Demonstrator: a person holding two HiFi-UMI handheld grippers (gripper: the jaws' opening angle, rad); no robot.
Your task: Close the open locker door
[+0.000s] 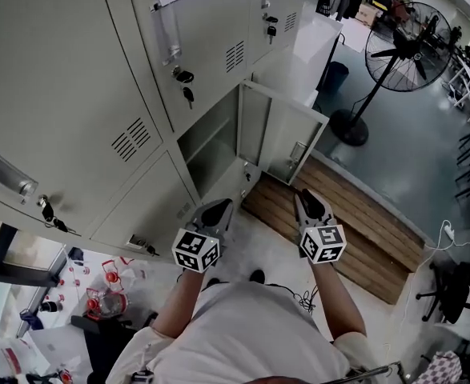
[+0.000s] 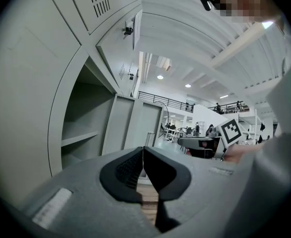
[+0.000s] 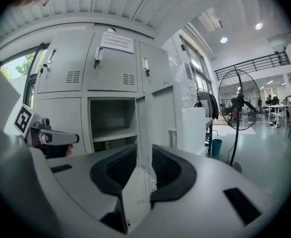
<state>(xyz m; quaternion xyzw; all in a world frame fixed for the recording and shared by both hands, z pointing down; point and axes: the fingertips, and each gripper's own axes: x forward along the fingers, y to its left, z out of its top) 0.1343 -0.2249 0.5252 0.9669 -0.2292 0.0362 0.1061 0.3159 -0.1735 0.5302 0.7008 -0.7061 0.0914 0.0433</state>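
Head view shows the locker door (image 1: 287, 138) of the lower compartment (image 1: 210, 146) standing open, swung out to the right, w/ its free edge toward the person. The right gripper (image 1: 308, 198) is at this edge. In the right gripper view its jaws are partly apart and closed on the door's thin edge, one pad on each side. The left gripper (image 1: 217, 210) hangs near the compartment opening, apart from the door, jaws together, nothing btw. them. A wooden platform (image 1: 355, 222) and a standing fan (image 1: 407, 38) are further right
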